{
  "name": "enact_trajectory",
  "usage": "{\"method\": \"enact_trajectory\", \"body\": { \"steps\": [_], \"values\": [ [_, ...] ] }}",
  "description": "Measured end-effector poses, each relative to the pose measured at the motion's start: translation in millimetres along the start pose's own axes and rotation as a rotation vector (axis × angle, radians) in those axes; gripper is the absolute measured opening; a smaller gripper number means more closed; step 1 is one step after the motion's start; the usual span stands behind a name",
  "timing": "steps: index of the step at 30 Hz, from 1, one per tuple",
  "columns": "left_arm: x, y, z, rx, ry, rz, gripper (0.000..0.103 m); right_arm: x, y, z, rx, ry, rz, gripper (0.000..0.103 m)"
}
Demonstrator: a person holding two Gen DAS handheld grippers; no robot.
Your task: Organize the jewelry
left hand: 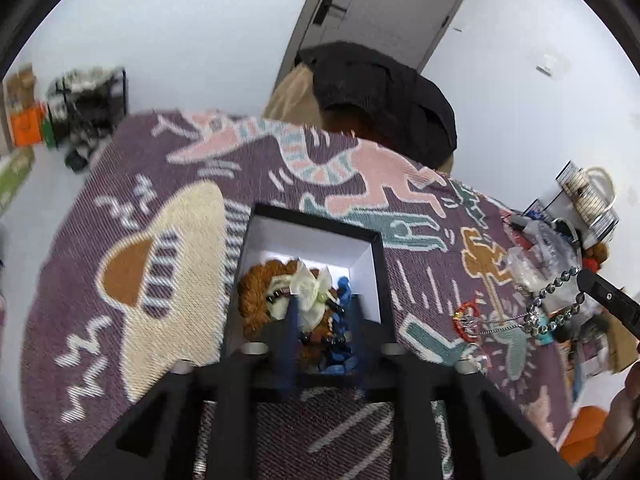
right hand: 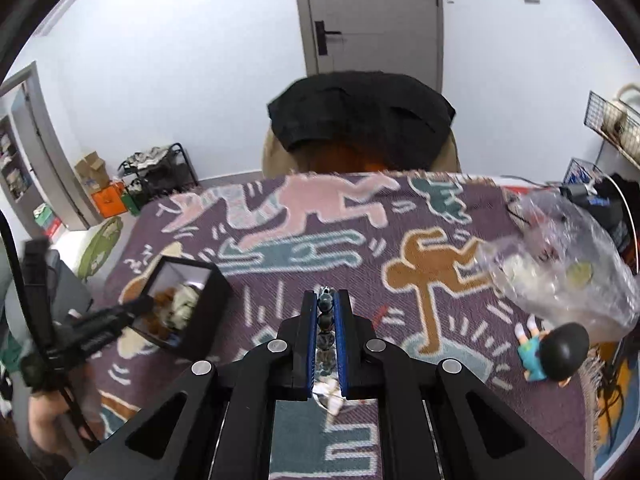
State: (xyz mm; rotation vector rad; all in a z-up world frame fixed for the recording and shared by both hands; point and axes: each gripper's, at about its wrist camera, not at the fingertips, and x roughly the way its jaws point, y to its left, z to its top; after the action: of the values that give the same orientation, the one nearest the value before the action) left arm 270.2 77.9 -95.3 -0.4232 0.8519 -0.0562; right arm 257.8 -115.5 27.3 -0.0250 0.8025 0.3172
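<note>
A black box with a white inside (left hand: 372, 264) stands on the patterned cloth; it also shows in the right wrist view (right hand: 212, 300). It holds a brown fuzzy scrunchie (left hand: 260, 292), a cream fabric piece (left hand: 310, 290), blue beads (left hand: 344, 286) and dark beads. My left gripper (left hand: 326, 320) is open, its fingers reaching down into the box over the jewelry. My right gripper (right hand: 325, 300) is shut on a grey bead necklace (right hand: 325, 320), held above the cloth right of the box. In the left wrist view the necklace (left hand: 560, 288) hangs with a chain and red beaded piece.
A purple cloth with pink, teal and orange figures (right hand: 320, 216) covers the table. A crumpled clear plastic bag (right hand: 560, 264) and a small doll with black hair (right hand: 556, 354) lie at the right. A chair draped in black cloth (right hand: 360, 120) stands behind the table.
</note>
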Motion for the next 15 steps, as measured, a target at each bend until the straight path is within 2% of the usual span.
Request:
{"method": "enact_trajectory", "body": {
  "steps": [1,2,3,6,9,15],
  "values": [
    [-1,2,-1,-0.012,-0.005,-0.011,0.059,-1,6,2,-0.008,-0.005,0.005,0.009],
    [-4,5,-1,-0.023,-0.024,-0.018,0.071,-3,11,4,-0.016,-0.01,0.011,0.009],
    [-10,7,-2,-0.028,-0.053,-0.021,0.074,-4,18,7,-0.029,-0.017,0.01,0.009],
    [-21,11,-2,-0.032,-0.085,-0.032,0.075,-1,40,10,-0.105,-0.027,-0.036,0.009],
    [-31,19,0,-0.053,-0.103,-0.042,0.075,19,62,7,-0.175,0.018,-0.064,0.009],
    [-45,30,2,-0.059,-0.13,-0.049,0.075,26,80,11,-0.176,0.02,-0.029,0.009]
  ]
}}
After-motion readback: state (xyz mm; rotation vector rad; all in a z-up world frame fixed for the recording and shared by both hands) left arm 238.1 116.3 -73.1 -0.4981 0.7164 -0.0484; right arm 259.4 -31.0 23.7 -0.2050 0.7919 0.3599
